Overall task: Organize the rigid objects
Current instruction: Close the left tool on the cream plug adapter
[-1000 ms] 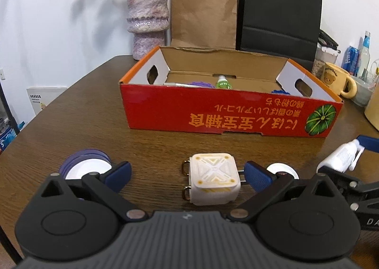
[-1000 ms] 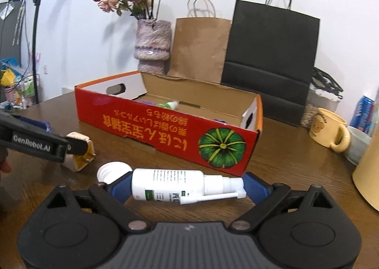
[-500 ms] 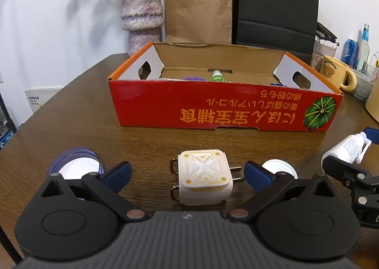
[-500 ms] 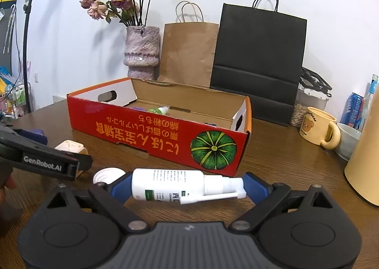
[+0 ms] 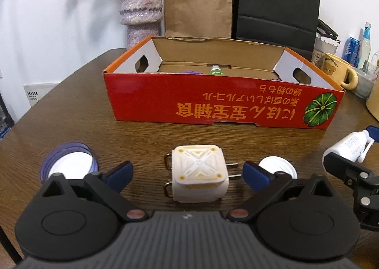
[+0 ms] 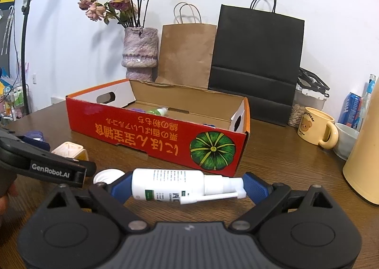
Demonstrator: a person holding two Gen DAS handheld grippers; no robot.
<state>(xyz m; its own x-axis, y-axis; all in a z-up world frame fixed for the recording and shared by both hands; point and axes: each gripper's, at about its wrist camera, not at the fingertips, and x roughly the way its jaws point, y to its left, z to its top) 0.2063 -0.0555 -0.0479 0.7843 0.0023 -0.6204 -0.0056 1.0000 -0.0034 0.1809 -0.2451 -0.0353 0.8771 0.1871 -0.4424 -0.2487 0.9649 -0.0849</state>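
A white power adapter (image 5: pixel 199 171) with metal prongs lies on the brown table between the open fingers of my left gripper (image 5: pixel 188 173), which do not touch it. My right gripper (image 6: pixel 187 186) is shut on a white spray bottle (image 6: pixel 175 184), held sideways just above the table; the bottle also shows at the right in the left wrist view (image 5: pixel 350 145). The red cardboard box (image 5: pixel 222 105) stands open behind, holding a green-capped bottle (image 5: pixel 216 71) and a purple item. The adapter shows left of the right gripper (image 6: pixel 69 149).
A purple lid (image 5: pixel 68 164) lies left of the left gripper and a white lid (image 5: pixel 277 169) right of it. Behind the box stand a vase (image 6: pixel 139 52), a brown bag (image 6: pixel 187 55) and a black bag (image 6: pixel 255 60). A bear mug (image 6: pixel 315 126), bowl and cream jug (image 6: pixel 364 150) are right.
Both grippers have risen and tilted, so the box sits lower in each view. The right gripper still holds the spray bottle. The left fingers stay open around the adapter.
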